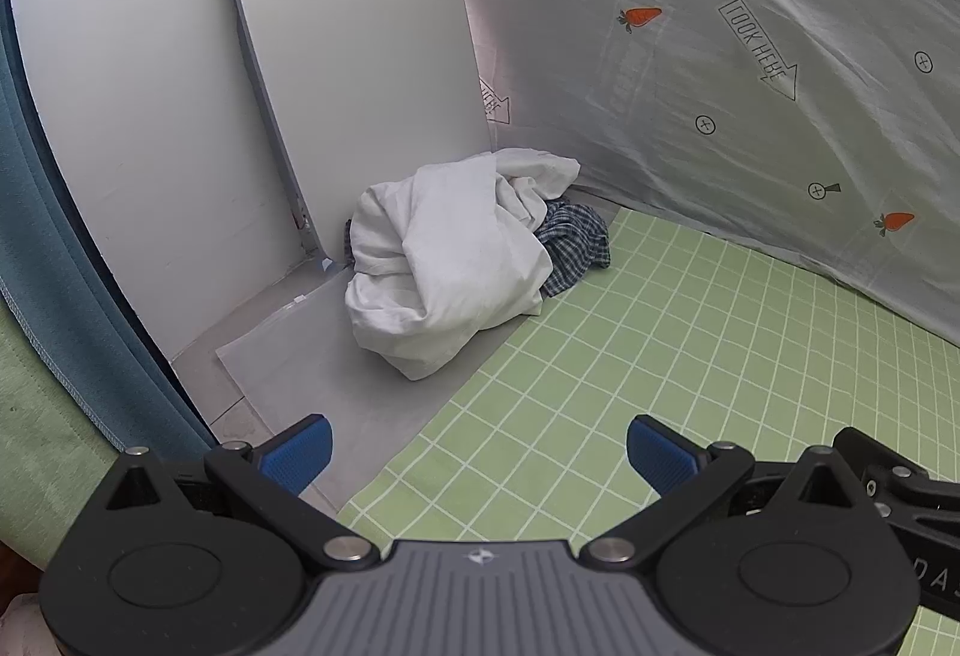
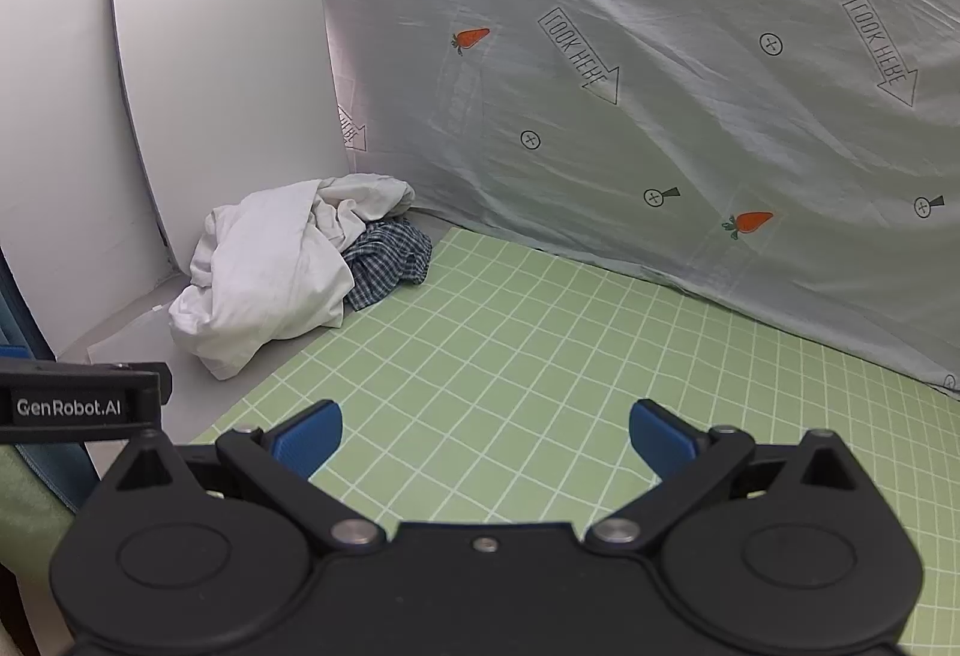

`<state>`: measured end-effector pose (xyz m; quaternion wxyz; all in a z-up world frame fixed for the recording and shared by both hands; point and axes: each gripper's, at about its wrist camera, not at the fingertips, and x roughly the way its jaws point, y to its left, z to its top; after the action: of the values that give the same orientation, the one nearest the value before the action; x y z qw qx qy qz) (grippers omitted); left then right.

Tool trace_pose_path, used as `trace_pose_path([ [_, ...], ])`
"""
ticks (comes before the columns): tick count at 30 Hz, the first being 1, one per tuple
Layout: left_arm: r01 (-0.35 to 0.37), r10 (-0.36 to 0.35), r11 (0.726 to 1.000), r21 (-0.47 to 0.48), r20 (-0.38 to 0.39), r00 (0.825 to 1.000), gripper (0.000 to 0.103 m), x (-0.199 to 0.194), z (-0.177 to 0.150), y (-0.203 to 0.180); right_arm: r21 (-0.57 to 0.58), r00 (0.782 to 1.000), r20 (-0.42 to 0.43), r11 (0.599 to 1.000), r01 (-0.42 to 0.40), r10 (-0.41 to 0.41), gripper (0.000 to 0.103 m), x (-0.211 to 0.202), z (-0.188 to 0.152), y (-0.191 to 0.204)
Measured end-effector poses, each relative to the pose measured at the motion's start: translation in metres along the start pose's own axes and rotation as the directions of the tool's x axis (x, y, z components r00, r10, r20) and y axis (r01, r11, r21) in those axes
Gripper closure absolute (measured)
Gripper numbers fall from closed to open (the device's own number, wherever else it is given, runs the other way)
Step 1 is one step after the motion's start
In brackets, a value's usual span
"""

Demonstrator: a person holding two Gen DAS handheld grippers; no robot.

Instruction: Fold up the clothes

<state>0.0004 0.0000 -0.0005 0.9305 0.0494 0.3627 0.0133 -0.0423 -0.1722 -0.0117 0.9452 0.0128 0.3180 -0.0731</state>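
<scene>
In the far left corner of the left wrist view, a crumpled white cotton garment (image 1: 444, 260) lies heaped on a pale grey sheet (image 1: 300, 356), pressed close to a leaning white rounded board (image 1: 354, 56). A bunched blue-and-white checked cloth (image 1: 573, 245) peeks out from under its right side, at the edge of the green grid-patterned mat (image 1: 660, 356). Neither piece is folded; both sit as a loose mound. The left gripper (image 1: 480, 455) hangs well short of the heap, its blue pads spread wide with nothing between them. A grey printed fabric with carrots and arrows (image 1: 750, 56) forms the backdrop.

In the right wrist view, the same white garment (image 2: 264, 272) and checked cloth (image 2: 390, 263) sit in the corner, well apart from the right gripper (image 2: 486, 440), which is likewise spread and empty above the green mat (image 2: 540, 356). Part of the other tool, labelled GenRobot.AI, shows at the left edge.

Both cloths look light, limp and thin; they should sag and drape when lifted, and layers may cling or drag together. The white one seems bulkier. A sound hold, I judge, is a pinch on an outer hem or corner, such as the low front fold, rather than the mound's middle, where several layers would be caught at once.
</scene>
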Motion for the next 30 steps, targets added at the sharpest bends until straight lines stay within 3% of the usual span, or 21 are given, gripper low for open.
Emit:
trace_pose_path([
  [30, -0.002, 0.003, 1.000, -0.001, 0.007, 1.000, 0.000, -0.0021, -0.0004, -0.0002, -0.007, 1.000, 0.003, 1.000, -0.007, 0.007, 0.000, -0.0050, -0.0003, -0.0072],
])
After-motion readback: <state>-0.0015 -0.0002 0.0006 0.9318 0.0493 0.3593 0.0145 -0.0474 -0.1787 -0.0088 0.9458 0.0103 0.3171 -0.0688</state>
